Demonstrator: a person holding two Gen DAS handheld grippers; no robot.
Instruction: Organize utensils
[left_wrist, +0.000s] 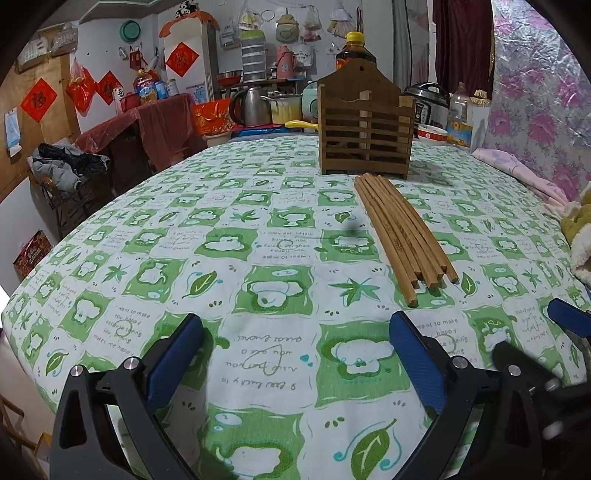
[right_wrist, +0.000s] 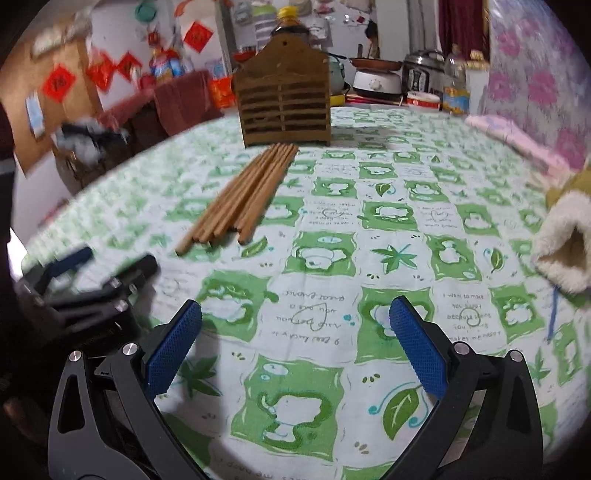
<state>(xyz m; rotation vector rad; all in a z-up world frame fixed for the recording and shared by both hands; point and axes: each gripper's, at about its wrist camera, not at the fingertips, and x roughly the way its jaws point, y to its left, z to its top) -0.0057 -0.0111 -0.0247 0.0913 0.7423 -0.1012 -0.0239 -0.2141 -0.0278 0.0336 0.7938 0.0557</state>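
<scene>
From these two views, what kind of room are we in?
Likely a lived-in home kitchen or dining room: a clothed table holds chopsticks and a wooden holder, with a kettle and rice cooker behind.

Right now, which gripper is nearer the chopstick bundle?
Left, by a small margin. The left gripper sits just behind and left of the chopsticks; the right gripper sits further back, off their right. Both open.

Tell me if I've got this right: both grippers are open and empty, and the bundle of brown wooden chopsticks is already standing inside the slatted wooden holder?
Not quite. The bundle of brown wooden chopsticks lies flat on the green-and-white tablecloth in front of the slatted wooden holder, as the left wrist view shows. The rest holds: the left gripper and right gripper are open and empty.
</scene>
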